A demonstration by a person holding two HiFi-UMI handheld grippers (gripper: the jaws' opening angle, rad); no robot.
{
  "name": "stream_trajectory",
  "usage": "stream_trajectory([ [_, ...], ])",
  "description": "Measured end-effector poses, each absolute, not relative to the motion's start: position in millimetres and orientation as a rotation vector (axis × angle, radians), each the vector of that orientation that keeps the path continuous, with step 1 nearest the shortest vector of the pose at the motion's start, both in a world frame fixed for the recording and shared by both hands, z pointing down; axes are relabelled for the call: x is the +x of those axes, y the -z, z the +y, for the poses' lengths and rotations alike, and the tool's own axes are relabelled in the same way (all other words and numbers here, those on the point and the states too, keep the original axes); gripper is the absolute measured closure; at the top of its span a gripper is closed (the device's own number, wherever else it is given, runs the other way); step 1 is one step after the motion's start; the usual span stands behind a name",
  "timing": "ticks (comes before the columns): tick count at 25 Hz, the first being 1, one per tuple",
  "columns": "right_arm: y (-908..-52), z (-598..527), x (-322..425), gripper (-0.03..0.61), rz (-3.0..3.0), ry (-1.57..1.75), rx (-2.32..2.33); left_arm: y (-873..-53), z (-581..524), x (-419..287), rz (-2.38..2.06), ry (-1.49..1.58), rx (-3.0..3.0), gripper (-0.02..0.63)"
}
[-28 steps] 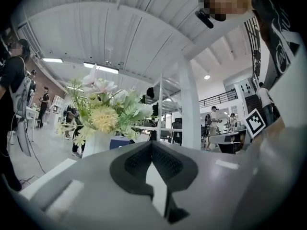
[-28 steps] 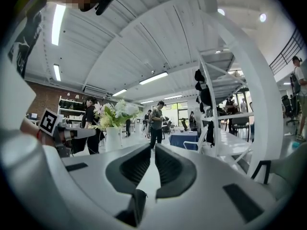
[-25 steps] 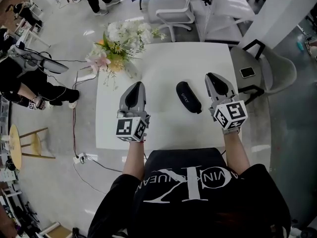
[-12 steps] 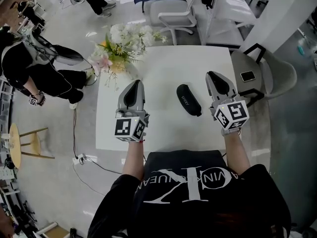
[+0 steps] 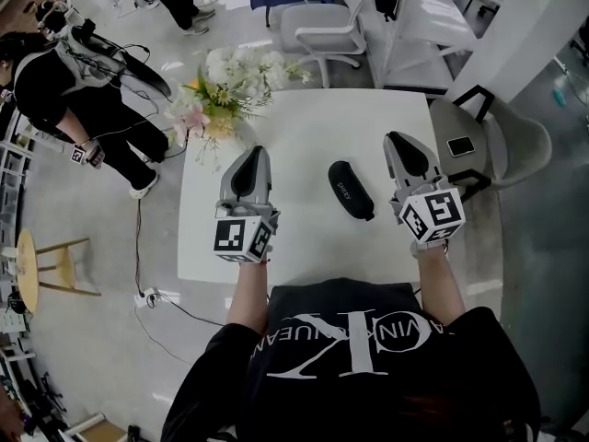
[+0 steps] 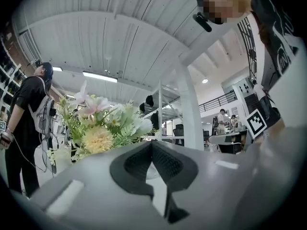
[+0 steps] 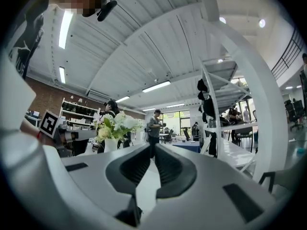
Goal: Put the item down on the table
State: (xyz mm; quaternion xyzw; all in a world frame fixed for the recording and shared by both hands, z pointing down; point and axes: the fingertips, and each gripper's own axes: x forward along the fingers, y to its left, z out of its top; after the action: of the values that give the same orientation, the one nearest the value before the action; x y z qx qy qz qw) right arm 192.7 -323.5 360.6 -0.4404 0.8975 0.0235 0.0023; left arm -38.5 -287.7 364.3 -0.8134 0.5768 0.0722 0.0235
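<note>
A black oblong case (image 5: 351, 190) lies on the white table (image 5: 313, 118), apart from both grippers. My left gripper (image 5: 255, 153) hovers over the table to the case's left, jaws together and empty. To the case's right, my right gripper (image 5: 394, 140) is held the same way, shut with nothing in it. In the left gripper view the left gripper (image 6: 152, 145) points level at the flowers, pads meeting. The right gripper (image 7: 153, 150) in its own view also has its pads closed on nothing. The case is hidden in both gripper views.
A bouquet of white, yellow and pink flowers (image 5: 225, 86) stands at the table's far left corner. A phone (image 5: 460, 145) lies on a grey seat right of the table. A white chair (image 5: 322, 26) stands beyond the table. A person (image 5: 74, 90) stands on the floor to the left.
Both grippers have risen slightly above the table. The case has stayed where it lies. The person on the floor at the left has walked further away from the table.
</note>
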Motion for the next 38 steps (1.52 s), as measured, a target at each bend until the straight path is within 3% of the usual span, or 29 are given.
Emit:
stream_trajectory([
  [38,-368,-313,201,0.545,2.791,-0.041,-1.414,-369,-286,-30,1.766,-0.202,-2.55,0.601],
])
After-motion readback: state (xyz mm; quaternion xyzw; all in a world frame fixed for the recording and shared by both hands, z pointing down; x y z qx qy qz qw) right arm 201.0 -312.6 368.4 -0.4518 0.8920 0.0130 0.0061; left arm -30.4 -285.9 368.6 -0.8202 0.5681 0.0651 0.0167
